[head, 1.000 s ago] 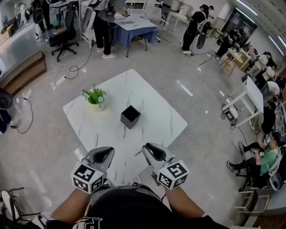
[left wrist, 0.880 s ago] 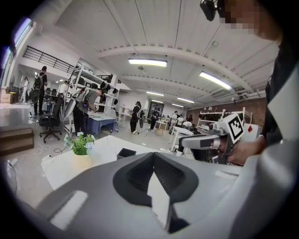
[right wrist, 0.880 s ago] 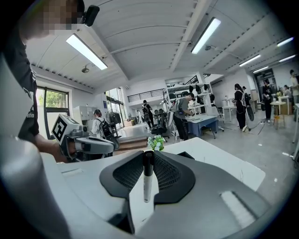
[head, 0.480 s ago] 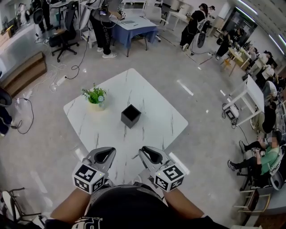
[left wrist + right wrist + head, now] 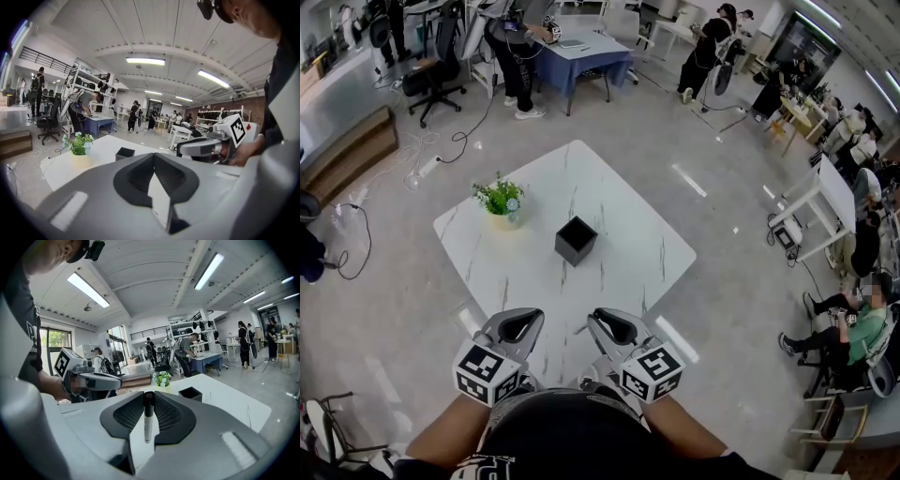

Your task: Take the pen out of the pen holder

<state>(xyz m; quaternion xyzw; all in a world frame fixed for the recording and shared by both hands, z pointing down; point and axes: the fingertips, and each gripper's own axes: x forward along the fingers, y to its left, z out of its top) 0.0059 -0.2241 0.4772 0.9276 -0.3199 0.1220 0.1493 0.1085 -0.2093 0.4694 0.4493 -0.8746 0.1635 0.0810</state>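
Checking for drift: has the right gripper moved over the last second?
Yes: the right gripper drifted left, toward the left gripper, measured against the black square pen holder.

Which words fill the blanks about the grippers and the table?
The right gripper grips a ____ between its jaws.
The left gripper, jaws together, holds ____.
On the white table, the black pen holder stands near a potted ____.
Missing words: pen; nothing; plant.

The pen holder (image 5: 576, 241) is black, the table (image 5: 623, 211) white with grey veins, the pen (image 5: 148, 420) white, black-capped.
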